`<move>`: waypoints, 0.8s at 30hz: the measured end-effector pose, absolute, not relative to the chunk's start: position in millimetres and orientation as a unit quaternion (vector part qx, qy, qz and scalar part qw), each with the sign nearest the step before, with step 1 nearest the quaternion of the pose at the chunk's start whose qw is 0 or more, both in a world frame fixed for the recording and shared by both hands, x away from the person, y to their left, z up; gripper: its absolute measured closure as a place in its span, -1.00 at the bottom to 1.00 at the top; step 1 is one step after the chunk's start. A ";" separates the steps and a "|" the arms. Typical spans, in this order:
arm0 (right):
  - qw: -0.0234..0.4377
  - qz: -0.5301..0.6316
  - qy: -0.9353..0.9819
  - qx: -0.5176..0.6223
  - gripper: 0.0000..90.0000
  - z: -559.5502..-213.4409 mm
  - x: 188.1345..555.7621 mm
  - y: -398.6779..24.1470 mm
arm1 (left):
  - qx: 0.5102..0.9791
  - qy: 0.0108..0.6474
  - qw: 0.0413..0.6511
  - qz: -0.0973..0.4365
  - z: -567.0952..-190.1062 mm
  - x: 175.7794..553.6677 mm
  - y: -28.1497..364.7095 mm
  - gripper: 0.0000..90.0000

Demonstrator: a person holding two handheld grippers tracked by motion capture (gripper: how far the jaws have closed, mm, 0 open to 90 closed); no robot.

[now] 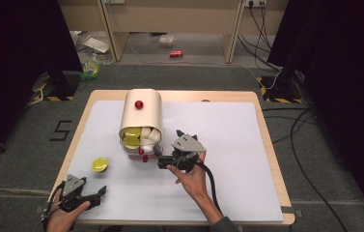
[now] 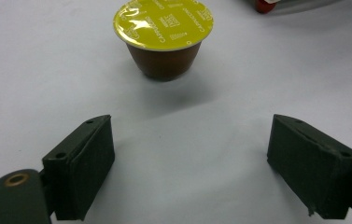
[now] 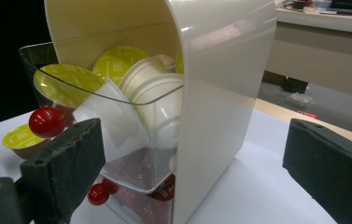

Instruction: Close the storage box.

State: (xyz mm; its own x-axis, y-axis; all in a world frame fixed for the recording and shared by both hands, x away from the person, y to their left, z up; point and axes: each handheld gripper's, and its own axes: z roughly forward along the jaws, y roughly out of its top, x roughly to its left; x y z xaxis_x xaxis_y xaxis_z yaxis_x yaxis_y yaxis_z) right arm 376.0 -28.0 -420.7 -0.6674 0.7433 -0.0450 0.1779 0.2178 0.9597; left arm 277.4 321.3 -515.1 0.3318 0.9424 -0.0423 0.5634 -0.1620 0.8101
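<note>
A cream capsule dispenser stands at the table's centre-left, a red knob on top. Its clear upper drawer is tipped out toward me and holds yellow-lidded and white capsules. Both this drawer and the lower one of red capsules carry a red knob. My right gripper is open just to the right of the drawer fronts, with the dispenser's front corner ahead between its jaws. A lone yellow-lidded capsule stands upright on the sheet. My left gripper rests open a short way before it.
A white sheet covers the wooden table, bare to the right of the dispenser. The table's near edge is close to my left hand. Beyond the table, a red can and cables lie on the floor.
</note>
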 end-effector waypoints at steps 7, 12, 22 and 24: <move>0.262 0.540 0.734 0.318 -0.85 -420.6 378.3 -27.2 | 0.721 0.522 0.382 0.248 -515.1 277.4 321.4 -0.69; 0.268 0.539 0.732 0.319 -0.85 -420.6 381.6 -28.8 | 0.721 0.522 0.383 0.248 -515.2 277.4 321.4 -0.69; 0.270 0.543 0.725 0.326 -0.83 -421.7 384.9 -28.4 | 0.721 0.522 0.383 0.248 -515.3 277.4 321.4 -0.69; 0.273 0.543 0.725 0.325 -0.83 -422.0 385.7 -28.3 | 0.721 0.522 0.383 0.248 -515.3 277.3 321.5 -0.69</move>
